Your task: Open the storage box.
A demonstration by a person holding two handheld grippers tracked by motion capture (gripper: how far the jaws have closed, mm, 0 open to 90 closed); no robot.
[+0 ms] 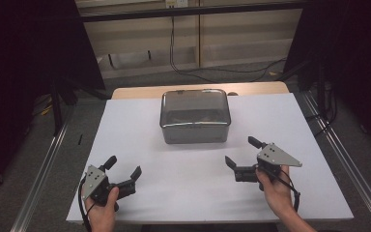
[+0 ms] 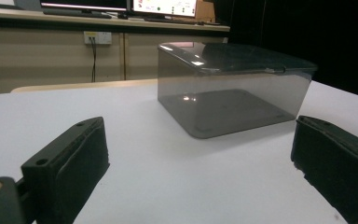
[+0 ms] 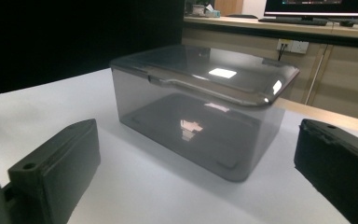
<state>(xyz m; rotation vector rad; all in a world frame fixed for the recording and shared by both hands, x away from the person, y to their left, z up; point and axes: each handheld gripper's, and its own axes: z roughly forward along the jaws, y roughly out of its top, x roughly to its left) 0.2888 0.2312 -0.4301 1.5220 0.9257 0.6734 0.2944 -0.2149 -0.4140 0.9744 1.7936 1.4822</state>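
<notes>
High view: a smoked translucent box with its lid on sits at the middle of the white bench, toward the far edge. The left gripper hovers near the front left corner, the right gripper at front right; both are well apart from the box, jaws spread and holding nothing.

Left gripper view: the box lies ahead and right of centre between the spread jaws. The lid rim overhangs the wall.

Right gripper view: the box stands ahead between the spread jaws, its lid lip facing the camera; the interior appears empty.

Procedure, as judged: the step in hand is the approach. Bring both grippers in level from opposite sides. Steady the wall with one gripper. Keep the other's jaws spread until they straddle the lid lip, then close. Avoid pushing the box across the smooth bench.
</notes>
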